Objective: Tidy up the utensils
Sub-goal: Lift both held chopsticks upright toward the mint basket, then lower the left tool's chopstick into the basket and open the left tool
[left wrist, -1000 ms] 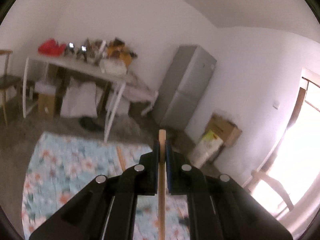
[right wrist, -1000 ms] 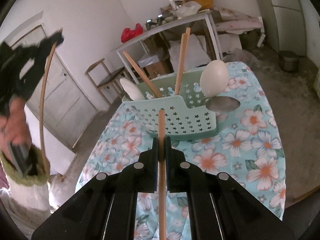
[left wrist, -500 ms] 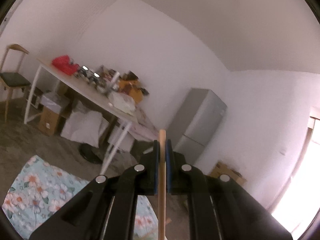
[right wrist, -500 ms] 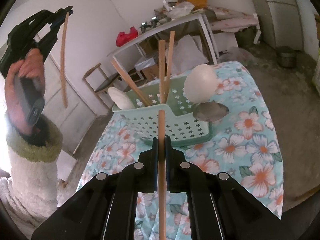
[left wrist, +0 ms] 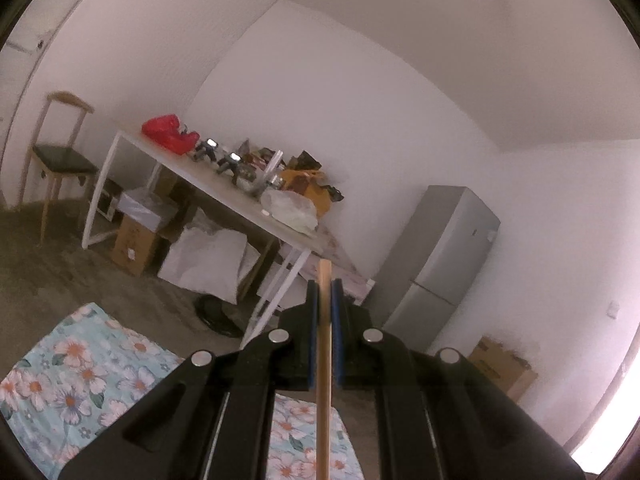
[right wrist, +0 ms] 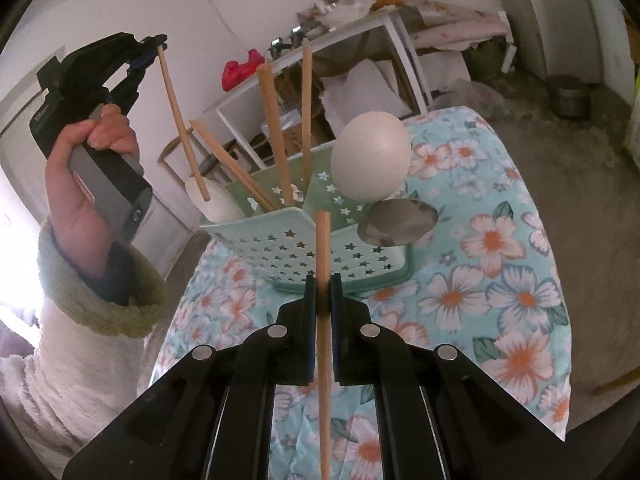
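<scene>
In the right wrist view a mint-green star-punched utensil holder (right wrist: 320, 248) stands on the floral tablecloth (right wrist: 500, 280). It holds wooden chopsticks (right wrist: 276, 132), a white spoon (right wrist: 372, 156) and a metal spoon (right wrist: 400, 224). My right gripper (right wrist: 323, 288) is shut on a wooden chopstick (right wrist: 323, 240) just short of the holder's near wall. At upper left my left gripper (right wrist: 154, 46) is shut on another chopstick (right wrist: 182, 120), which hangs down towards the holder's left end. In the left wrist view the left gripper (left wrist: 324, 292) clamps that chopstick (left wrist: 324, 360) and faces the room.
A white table (left wrist: 224, 200) piled with clutter, a grey fridge (left wrist: 440, 264), a chair (left wrist: 60, 160) and cardboard boxes (left wrist: 500, 368) stand around the room. A metal pot (right wrist: 568, 96) sits on the floor beyond the table's far right corner.
The left gripper has swung in from the far left towards the holder, and its chopstick now hangs over the holder's left end. The right gripper has moved closer to the holder.
</scene>
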{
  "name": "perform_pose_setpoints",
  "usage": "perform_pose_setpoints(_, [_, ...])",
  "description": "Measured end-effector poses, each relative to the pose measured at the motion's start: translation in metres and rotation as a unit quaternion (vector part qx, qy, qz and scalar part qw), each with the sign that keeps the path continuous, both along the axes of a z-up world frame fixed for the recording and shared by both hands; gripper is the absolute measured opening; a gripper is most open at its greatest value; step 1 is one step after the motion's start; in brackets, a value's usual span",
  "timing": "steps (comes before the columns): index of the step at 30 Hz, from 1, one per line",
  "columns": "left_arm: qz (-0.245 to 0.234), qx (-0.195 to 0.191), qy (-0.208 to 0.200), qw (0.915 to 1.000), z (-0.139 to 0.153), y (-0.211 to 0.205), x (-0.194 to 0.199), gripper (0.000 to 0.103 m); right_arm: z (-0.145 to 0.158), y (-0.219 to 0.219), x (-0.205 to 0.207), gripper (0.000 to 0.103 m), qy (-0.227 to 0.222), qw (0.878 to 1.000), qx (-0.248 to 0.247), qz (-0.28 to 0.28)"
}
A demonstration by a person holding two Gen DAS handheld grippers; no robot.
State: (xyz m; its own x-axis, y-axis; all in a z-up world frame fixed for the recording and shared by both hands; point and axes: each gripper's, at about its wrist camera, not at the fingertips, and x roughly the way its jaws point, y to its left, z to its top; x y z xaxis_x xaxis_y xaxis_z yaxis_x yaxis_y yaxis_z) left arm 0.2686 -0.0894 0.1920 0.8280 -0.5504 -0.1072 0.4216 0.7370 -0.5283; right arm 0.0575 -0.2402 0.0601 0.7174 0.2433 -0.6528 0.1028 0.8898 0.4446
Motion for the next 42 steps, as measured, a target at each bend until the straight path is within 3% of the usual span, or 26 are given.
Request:
perform_pose_setpoints(10, [0.012,0.027,-0.013,0.9995,-0.021,-0.013,-0.008,0.006,-0.007,-0.008,0.004,0.005,0.006,1.000,0.010,-0.003])
perform_pose_setpoints(23, [0.009,0.025,-0.011,0.9996,-0.028,-0.007,-0.014,0.006,-0.003,-0.007,-0.003,0.005,0.001,1.000,0.008,-0.010])
perform_pose_setpoints(28, [0.023,0.016,-0.037,0.9989,-0.018,-0.006,-0.019,0.006,0.000,-0.006,-0.008,0.005,-0.002,1.000,0.007,-0.014])
perform_pose_setpoints(32, [0.038,0.034,-0.062,0.9968,-0.022,-0.013,-0.029,0.006,0.001,-0.006,-0.010,0.005,-0.004,1.000,0.006,-0.016])
perform_pose_setpoints(42, [0.027,0.054,-0.051,0.9969,-0.040,-0.013,-0.037,0.006,0.003,-0.007,-0.011,0.005,-0.007,1.000,0.005,-0.015])
